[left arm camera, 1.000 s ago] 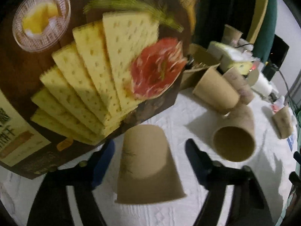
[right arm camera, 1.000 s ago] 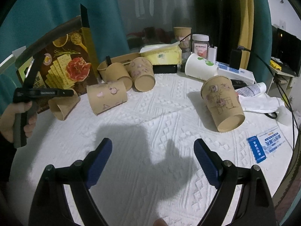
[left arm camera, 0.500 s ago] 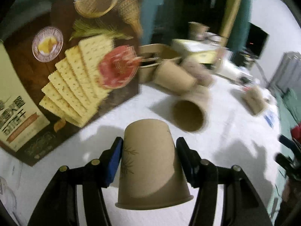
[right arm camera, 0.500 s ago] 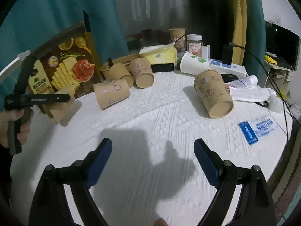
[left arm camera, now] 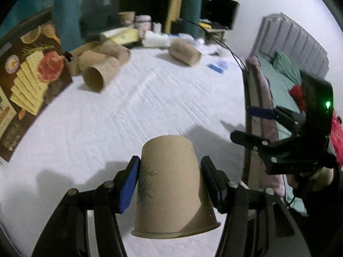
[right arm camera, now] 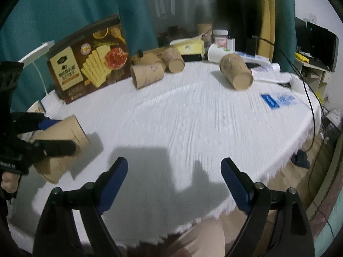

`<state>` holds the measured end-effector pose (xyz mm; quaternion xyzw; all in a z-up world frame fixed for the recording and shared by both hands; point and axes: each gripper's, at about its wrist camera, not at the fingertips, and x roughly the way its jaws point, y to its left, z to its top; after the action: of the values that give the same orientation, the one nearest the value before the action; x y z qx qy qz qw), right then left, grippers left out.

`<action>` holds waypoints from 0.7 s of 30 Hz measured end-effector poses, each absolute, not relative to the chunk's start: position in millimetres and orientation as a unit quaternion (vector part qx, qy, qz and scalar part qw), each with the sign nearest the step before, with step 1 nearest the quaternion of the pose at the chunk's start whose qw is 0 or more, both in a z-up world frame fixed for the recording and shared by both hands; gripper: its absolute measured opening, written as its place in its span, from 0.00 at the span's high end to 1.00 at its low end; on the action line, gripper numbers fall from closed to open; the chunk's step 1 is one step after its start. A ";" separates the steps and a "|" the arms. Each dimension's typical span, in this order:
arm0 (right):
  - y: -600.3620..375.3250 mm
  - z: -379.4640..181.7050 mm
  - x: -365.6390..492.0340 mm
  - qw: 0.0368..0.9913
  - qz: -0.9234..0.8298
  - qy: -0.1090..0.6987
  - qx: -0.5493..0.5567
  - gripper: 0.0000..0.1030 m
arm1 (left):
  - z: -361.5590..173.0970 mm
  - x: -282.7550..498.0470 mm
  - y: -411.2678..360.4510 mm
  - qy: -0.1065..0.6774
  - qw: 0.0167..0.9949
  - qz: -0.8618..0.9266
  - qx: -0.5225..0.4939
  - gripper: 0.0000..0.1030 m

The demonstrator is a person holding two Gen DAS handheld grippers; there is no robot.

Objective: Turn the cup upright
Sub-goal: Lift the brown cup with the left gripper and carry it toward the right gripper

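Brown paper cup [left arm camera: 171,184], lower centre, is pinched in the left gripper [left arm camera: 169,184] over the white tabletop [left arm camera: 150,98]. Thin wall may crumple or slip while turning. Right gripper [right arm camera: 174,184] gapes wide, holding nothing.

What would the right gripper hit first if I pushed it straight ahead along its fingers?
Probably just the white tablecloth: the right gripper is open, empty and angled down at bare cloth. The tipped brown cups lie farther back, and the cup in the left gripper sits off to the side. Depth is uncertain.
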<state>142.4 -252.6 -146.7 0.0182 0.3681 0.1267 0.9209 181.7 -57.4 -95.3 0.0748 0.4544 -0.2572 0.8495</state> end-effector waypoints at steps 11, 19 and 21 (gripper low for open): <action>-263.8 -155.8 119.0 0.919 0.113 0.376 0.019 0.15 | -120.7 171.6 -71.4 0.479 0.832 -0.268 0.084 0.42; -261.1 -152.7 122.4 0.919 0.120 0.376 0.018 0.15 | -125.8 173.4 -64.7 0.486 0.834 -0.251 0.070 0.31; -261.4 -152.4 122.8 0.919 0.120 0.376 0.017 0.15 | -124.6 173.1 -63.5 0.485 0.836 -0.249 0.065 0.28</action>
<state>122.8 -261.4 -152.4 0.0171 0.3756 0.1196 0.9189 173.1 -63.5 -124.6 0.0646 0.4846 -0.2492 0.8360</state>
